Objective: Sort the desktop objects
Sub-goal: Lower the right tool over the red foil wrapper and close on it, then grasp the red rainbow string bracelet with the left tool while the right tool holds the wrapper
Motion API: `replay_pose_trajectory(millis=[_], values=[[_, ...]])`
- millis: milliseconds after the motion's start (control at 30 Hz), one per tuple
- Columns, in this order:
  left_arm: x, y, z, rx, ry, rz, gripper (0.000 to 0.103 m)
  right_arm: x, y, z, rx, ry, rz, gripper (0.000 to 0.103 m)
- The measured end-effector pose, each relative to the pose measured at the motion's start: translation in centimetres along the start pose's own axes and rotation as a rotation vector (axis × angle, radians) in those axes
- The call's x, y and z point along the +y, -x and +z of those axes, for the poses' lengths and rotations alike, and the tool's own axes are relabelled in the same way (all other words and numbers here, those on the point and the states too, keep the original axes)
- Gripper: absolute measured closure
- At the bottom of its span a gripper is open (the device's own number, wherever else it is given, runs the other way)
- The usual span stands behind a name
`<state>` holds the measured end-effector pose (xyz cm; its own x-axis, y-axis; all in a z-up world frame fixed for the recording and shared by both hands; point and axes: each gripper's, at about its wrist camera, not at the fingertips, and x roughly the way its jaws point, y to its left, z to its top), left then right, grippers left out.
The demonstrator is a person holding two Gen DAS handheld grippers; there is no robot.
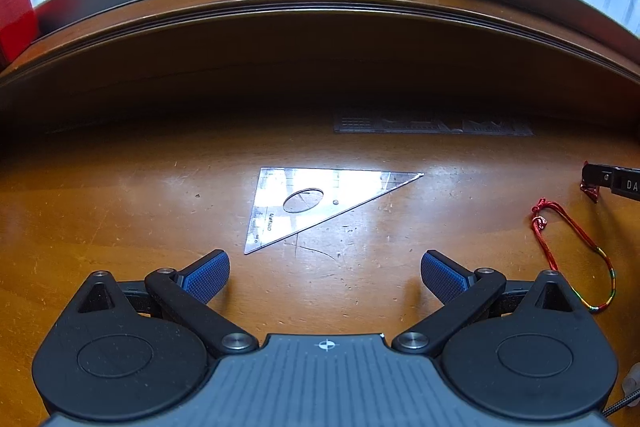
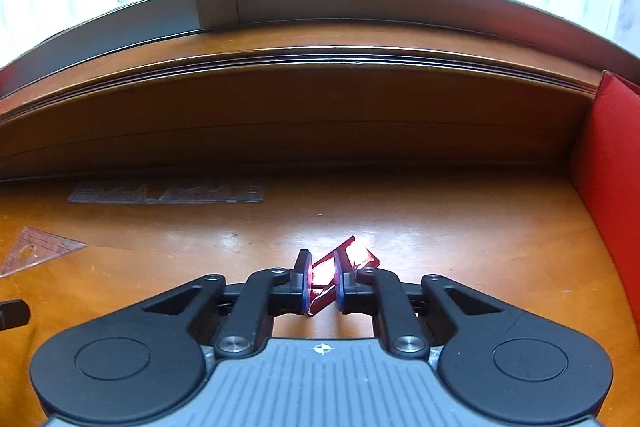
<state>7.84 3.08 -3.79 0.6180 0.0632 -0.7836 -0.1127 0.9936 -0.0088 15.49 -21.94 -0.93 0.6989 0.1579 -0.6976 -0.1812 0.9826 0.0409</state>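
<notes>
The right tool is pinching a shiny red foil wrapper just above the wooden tabletop; carrying it gently should avoid tearing, while the left tool is hovering open before the clear plastic triangle ruler

Set square lies left of cord.

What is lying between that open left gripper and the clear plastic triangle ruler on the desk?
Nothing visible. Only bare, scratched wooden desk separates the open left gripper from the clear plastic triangle ruler. The red braided cord bracelet lies off to its right, clear of that path.
</notes>
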Motion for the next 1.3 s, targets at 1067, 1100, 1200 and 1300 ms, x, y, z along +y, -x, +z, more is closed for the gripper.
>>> replay_pose_trajectory(millis=[1067,1100,1200,1300], values=[[-9.6,-1.2,1.3,-0.084,-0.362,-0.350,0.055,-3.0,3.2,-4.1,-0.011,-0.054,-0.012,0.078],[-9.9,-1.3,1.3,-0.090,-0.374,-0.362,0.056,-3.1,3.3,-4.2,-0.012,-0.058,-0.013,0.078],[-10.8,-1.6,1.5,-0.099,-0.391,-0.380,0.061,-3.2,3.3,-4.2,-0.015,-0.071,-0.018,0.078],[-10.9,-2.1,1.5,-0.103,-0.386,-0.385,0.088,-3.3,3.4,-4.3,-0.018,-0.084,-0.022,0.078]])
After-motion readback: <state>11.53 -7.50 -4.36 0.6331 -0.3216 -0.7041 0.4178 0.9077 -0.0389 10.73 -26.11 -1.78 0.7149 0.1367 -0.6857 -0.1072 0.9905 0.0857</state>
